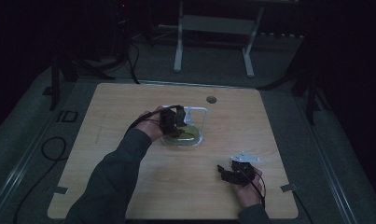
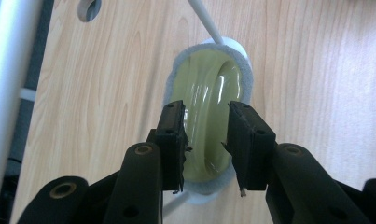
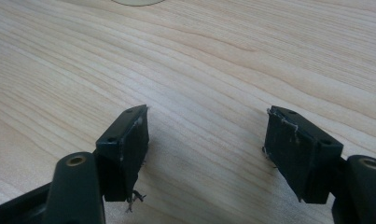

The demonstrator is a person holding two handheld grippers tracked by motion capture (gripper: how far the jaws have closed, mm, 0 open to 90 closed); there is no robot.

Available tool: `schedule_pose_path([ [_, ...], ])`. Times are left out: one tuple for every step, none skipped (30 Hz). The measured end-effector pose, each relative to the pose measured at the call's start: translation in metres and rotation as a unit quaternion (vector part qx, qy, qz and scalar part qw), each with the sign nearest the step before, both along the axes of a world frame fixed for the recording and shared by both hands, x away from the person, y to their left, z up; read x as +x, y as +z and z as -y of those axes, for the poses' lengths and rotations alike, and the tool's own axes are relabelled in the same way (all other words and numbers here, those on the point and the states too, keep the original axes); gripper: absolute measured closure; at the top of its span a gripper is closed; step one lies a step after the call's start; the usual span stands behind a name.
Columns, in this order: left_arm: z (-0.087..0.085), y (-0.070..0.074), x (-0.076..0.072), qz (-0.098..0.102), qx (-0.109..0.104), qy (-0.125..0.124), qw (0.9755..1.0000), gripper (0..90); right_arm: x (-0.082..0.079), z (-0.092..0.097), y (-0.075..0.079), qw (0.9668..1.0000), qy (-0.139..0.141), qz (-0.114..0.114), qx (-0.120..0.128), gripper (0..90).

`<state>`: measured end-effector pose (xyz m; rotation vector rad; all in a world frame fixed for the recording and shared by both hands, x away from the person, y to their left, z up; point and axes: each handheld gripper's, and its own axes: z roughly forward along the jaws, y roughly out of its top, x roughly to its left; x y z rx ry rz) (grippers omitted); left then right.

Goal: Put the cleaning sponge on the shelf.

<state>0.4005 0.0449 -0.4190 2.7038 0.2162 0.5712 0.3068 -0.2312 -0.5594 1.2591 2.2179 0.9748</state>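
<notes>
Tape of a pale yellowish, glossy kind forms the roll (image 2: 209,112) just ahead of the left gripper (image 2: 206,140), sitting in a grey-white felt-edged holder (image 2: 174,79) on the wooden table (image 2: 316,70). Seen from the left gripper view, the roll's smooth curved surface fills the gap between the two black jaws, which stand partly open on either side of it; whether their pads actually touch it cannot be told. A thin white rod (image 2: 205,21) slants away beyond the holder, and a round hole (image 2: 88,7) in the tabletop lies farther off to that gripper's left. In the high view the left gripper (image 1: 172,120) sits over the holder (image 1: 182,139) near the table's middle, with a white wire frame (image 1: 200,115) beside it. The right gripper (image 3: 206,144) is well apart from all this, near the table's near edge (image 1: 237,173), its jaws spread wide and empty above bare, pale wood grain, frayed threads hanging from its worn pads (image 3: 129,140).
</notes>
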Motion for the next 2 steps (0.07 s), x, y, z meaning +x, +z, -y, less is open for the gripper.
schedule_pose_path([
  [-0.0016, 0.0012, -0.0014, -0.001, -0.007, 0.007, 0.9999, 66.8, 0.0, 0.0, 0.0, 1.0, 0.0, 0.0, 0.0, 30.1],
  [-0.0028, 0.0024, -0.0029, -0.002, -0.013, 0.015, 0.9998, 66.7, 0.0, 0.0, 0.0, 1.0, 0.0, 0.0, 0.0, 30.1],
])
